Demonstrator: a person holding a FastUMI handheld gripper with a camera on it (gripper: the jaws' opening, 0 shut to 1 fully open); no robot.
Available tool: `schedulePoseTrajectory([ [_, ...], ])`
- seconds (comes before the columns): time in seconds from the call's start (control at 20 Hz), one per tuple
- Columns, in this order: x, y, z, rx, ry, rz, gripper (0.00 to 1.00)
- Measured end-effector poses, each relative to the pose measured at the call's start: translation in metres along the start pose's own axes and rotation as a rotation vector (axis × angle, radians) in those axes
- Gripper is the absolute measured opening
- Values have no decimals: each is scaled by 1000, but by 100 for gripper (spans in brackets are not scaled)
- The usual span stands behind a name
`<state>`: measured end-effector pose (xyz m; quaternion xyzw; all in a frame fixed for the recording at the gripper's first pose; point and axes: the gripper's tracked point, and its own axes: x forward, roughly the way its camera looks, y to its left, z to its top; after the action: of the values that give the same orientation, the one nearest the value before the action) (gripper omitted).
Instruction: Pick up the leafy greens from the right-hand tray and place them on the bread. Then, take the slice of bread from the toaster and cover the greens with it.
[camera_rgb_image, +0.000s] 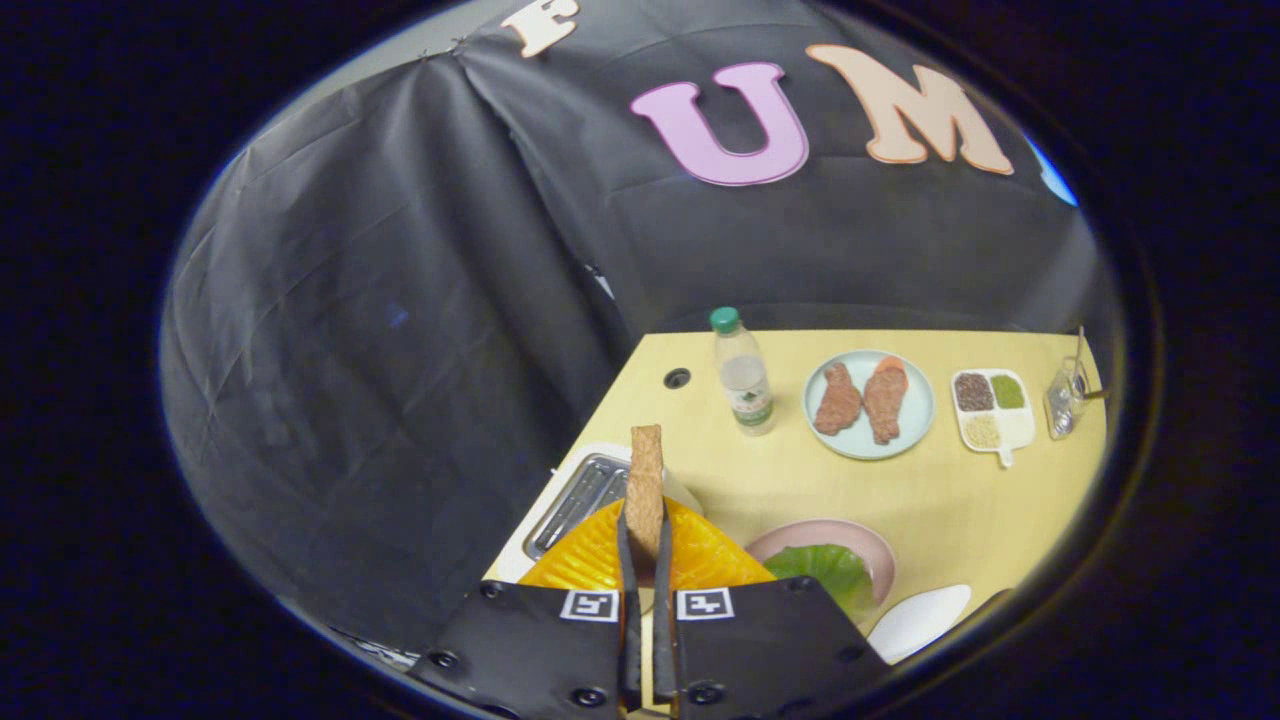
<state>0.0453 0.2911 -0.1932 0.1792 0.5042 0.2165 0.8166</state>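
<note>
The gripper (646, 545) holds the slice of bread (646, 480) edge-on between its two fingers (627, 560), both pressed flat against the slice's faces, with the top of the slice standing out past the fingertips. Just beyond and below the fingers sits the toaster (575, 495), its metal slot showing to the left of the slice, right at the table's left edge where the yellow table (950, 510) meets the black cloth wall. An orange ribbed piece (700, 555) lies directly under the fingers on both sides. Just right of the fingers, a pink plate (870, 545) carries the leafy greens (825, 570); whether bread lies beneath them cannot be told. A white dish (920, 615) sits near the table's near edge beyond that plate. Farther off, well apart from the fingers, stand a water bottle (744, 375), a pale blue plate (915, 415) with two pieces of meat (862, 400), a divided tray of grains (992, 405) and a glass jar (1065, 400). Bare tabletop lies between the pink plate and that far row.
</note>
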Motion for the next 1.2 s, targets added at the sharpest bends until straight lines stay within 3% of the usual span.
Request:
schedulePoseTrajectory([
  [0.6,26,-99,-95,276,60,-51,7],
  [1.05,38,-156,-144,321,74,-155,7],
  [1.2,22,-161,-158,319,70,-192,9],
])
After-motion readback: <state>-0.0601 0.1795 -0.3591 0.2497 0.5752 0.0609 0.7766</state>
